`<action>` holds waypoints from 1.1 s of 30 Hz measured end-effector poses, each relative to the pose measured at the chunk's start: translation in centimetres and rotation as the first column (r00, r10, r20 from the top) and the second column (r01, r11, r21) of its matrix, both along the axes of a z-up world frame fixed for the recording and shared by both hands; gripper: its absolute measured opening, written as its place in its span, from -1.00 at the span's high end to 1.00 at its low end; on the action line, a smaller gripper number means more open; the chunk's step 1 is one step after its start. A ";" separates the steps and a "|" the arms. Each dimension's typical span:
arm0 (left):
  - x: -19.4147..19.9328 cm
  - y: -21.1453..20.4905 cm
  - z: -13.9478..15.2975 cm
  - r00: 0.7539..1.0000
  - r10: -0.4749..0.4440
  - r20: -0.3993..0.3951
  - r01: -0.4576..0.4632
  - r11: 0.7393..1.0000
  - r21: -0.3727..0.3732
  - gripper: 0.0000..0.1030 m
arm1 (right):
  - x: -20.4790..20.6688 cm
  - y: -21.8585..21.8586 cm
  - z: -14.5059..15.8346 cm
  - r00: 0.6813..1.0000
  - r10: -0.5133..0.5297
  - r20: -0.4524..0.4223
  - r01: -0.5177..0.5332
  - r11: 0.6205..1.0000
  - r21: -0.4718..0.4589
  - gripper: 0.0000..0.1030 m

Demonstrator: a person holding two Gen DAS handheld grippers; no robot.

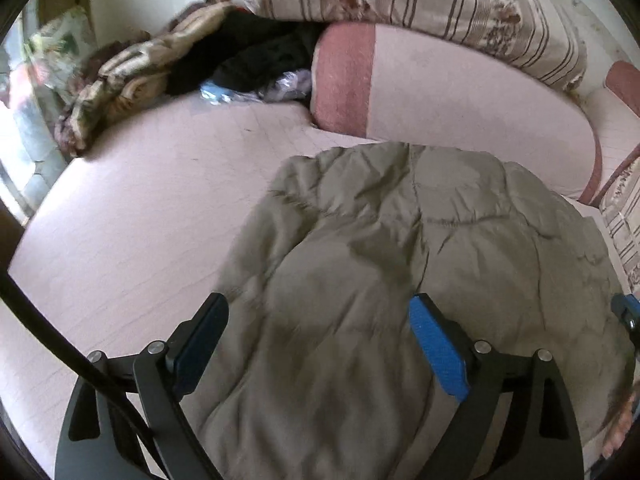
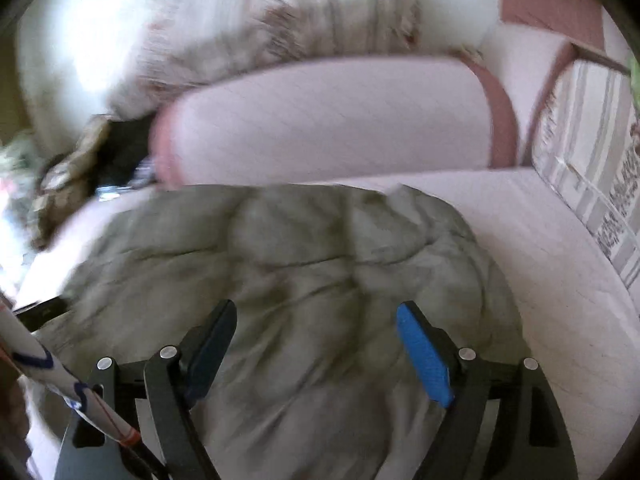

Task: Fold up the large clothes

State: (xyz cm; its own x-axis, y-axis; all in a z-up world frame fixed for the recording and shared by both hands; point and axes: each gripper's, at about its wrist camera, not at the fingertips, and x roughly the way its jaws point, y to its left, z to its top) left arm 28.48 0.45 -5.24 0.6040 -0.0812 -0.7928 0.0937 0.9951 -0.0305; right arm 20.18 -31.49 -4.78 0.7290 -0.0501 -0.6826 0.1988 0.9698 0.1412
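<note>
**Inspector A:** Left gripper (image 1: 318,340): jaws spread wide, nothing between the pads. It hangs over the olive quilted jacket (image 1: 400,260), which lies on the pale pink bedsheet (image 1: 140,220).

**Inspector B:** Confirmed. Right gripper (image 2: 316,348): equally wide apart, gripping nothing, above the same jacket (image 2: 300,248). That view is blurred.

**Inspector A:** Surroundings, left view: pink bolster pillow (image 1: 440,92) at twelve o'clock of the jacket, close to its far edge; striped floral duvet (image 1: 420,0) behind it. Rumpled patterned blanket (image 1: 132,80) and dark clothing (image 1: 248,56) at ten o'clock, well apart.
</note>
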 end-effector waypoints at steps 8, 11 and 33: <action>-6.8 4.0 1.5 0.992 0.099 0.075 -0.098 0.995 -0.021 -0.79 | -1.4 6.1 -5.3 0.997 0.063 -0.048 -0.070 0.983 -0.167 -0.84; -9.4 5.0 2.9 0.980 0.116 0.164 -0.122 0.992 0.026 -0.79 | -1.1 6.0 -4.0 0.997 0.036 -0.068 -0.047 0.986 -0.161 -0.76; -23.6 4.2 6.5 0.945 0.131 0.298 -0.146 0.989 0.028 -0.87 | -19.4 8.8 -2.9 0.999 -0.035 -0.025 0.034 0.999 -0.027 -0.71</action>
State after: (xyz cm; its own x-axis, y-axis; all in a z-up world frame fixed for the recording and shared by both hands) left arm 4.84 4.66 1.25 0.8138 0.0550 -0.5786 -0.0483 0.9985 0.0271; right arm 0.75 -22.70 -7.68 0.7091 -0.0934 -0.6989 0.2353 0.9657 0.1097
